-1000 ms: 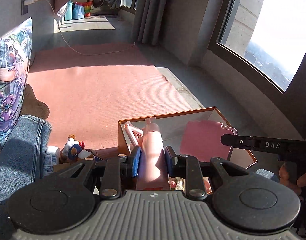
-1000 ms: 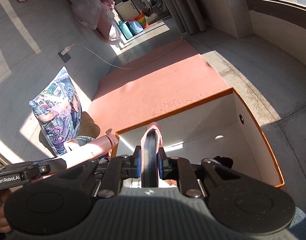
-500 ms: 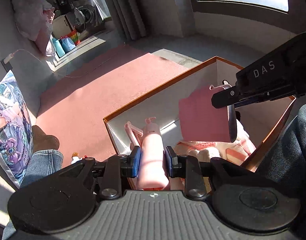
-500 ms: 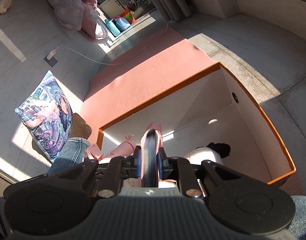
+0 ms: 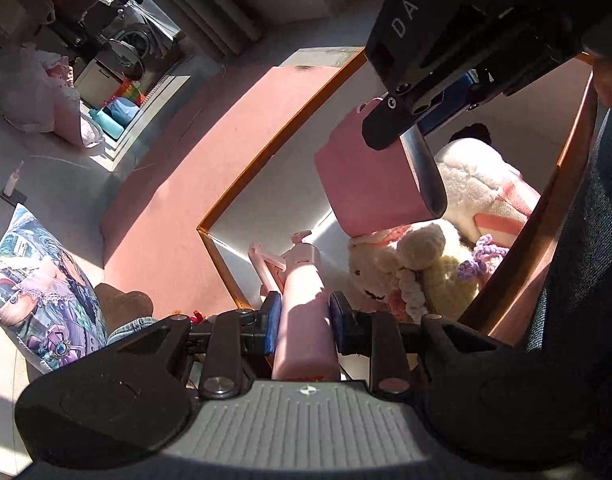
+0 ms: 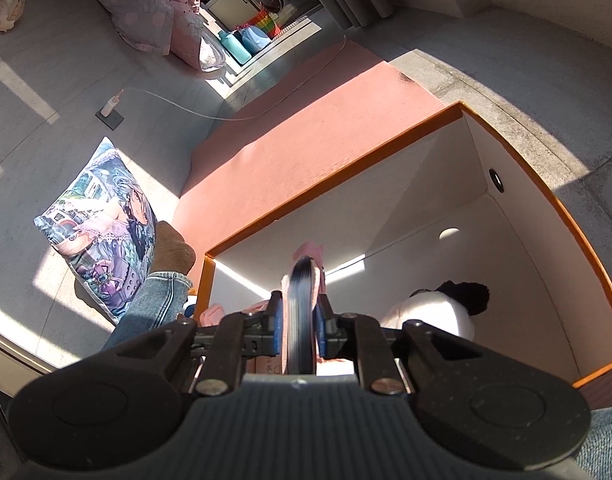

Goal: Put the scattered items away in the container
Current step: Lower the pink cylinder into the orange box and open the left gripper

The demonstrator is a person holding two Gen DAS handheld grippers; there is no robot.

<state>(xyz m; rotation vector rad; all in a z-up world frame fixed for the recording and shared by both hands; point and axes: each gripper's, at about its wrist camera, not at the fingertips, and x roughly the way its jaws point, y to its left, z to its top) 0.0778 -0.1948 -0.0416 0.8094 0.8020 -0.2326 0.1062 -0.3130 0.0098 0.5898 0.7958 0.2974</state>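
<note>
An orange-rimmed box [image 5: 266, 160] with white walls lies open below both grippers. My left gripper [image 5: 306, 316] is shut on a pink bottle [image 5: 304, 284] with a trigger top, its nose pointing down into the box's near corner. My right gripper [image 6: 300, 316] is shut on a flat pink case [image 6: 307, 256] with a dark edge. In the left wrist view that pink case [image 5: 365, 184] hangs over the box's middle, just above the toys. A white plush [image 5: 473, 184] with a black tuft and a cream crochet doll [image 5: 409, 264] lie inside.
A pink mat [image 6: 306, 132] spreads beyond the box's far rim [image 6: 345, 192]. A printed pillow [image 6: 102, 224] leans at the left, beside a person's jeans leg [image 6: 154, 304] and brown sock [image 6: 174, 252]. A white cable [image 6: 226, 114] crosses the grey floor.
The left gripper has rolled and sunk toward the box with the bottle. The right gripper has come lower with the case, which now looms close in the left wrist view.
</note>
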